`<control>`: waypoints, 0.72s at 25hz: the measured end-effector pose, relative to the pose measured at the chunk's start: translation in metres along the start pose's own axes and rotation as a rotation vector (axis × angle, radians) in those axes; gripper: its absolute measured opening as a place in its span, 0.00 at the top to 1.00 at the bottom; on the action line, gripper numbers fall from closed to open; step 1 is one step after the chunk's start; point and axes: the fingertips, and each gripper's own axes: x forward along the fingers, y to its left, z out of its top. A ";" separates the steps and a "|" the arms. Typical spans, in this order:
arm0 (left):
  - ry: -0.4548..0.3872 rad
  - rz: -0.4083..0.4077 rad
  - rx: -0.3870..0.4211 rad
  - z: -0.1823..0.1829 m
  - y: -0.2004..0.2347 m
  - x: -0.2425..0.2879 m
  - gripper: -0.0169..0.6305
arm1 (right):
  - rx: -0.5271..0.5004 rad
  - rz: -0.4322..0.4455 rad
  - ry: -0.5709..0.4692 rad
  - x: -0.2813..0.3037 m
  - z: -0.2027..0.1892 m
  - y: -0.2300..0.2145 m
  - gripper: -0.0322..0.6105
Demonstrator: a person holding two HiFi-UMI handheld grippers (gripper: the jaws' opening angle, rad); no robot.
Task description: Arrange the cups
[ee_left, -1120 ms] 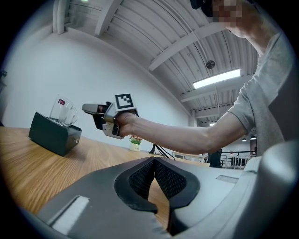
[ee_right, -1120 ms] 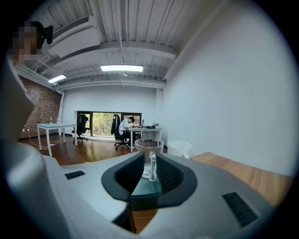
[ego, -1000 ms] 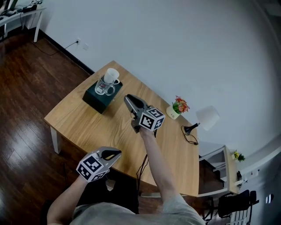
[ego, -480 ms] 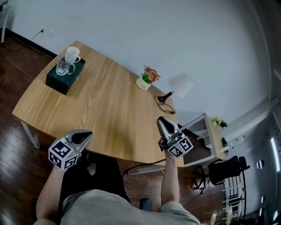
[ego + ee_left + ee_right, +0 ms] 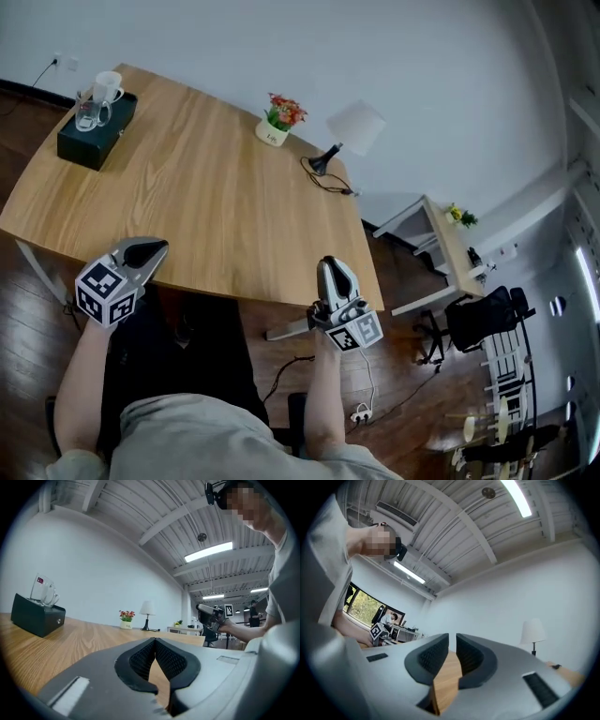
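A clear glass mug (image 5: 87, 113) and a white cup (image 5: 109, 86) stand together on a dark box (image 5: 92, 146) at the table's far left corner. The left gripper view shows the pair of cups (image 5: 43, 591) on that box (image 5: 36, 616) far off at the left. My left gripper (image 5: 150, 249) hovers at the table's near edge, level, shut and empty (image 5: 154, 640). My right gripper (image 5: 330, 268) is at the near right corner, off the table edge, shut with nothing in it (image 5: 453, 640). Both grippers are far from the cups.
A small pot of flowers (image 5: 277, 118) and a white table lamp (image 5: 353, 127) with a dark cable stand at the table's far right. A white side shelf (image 5: 439, 251) and a black chair (image 5: 487, 321) are to the right. Dark wooden floor surrounds the wooden table (image 5: 216, 197).
My right gripper has pulled back from the middle of the table, near the box, to the near right corner. The head view has swung right. My left gripper has barely shifted.
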 end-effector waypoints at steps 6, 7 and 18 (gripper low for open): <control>0.022 0.017 0.097 -0.015 -0.001 0.024 0.96 | 0.061 -0.073 -0.065 0.005 -0.044 0.002 0.88; 0.041 0.026 0.115 -0.019 -0.002 0.027 0.96 | 0.059 -0.065 -0.049 0.007 -0.048 0.003 0.88; 0.156 0.016 0.221 -0.026 -0.009 0.038 0.96 | 0.183 0.004 -0.014 0.005 -0.081 0.026 0.88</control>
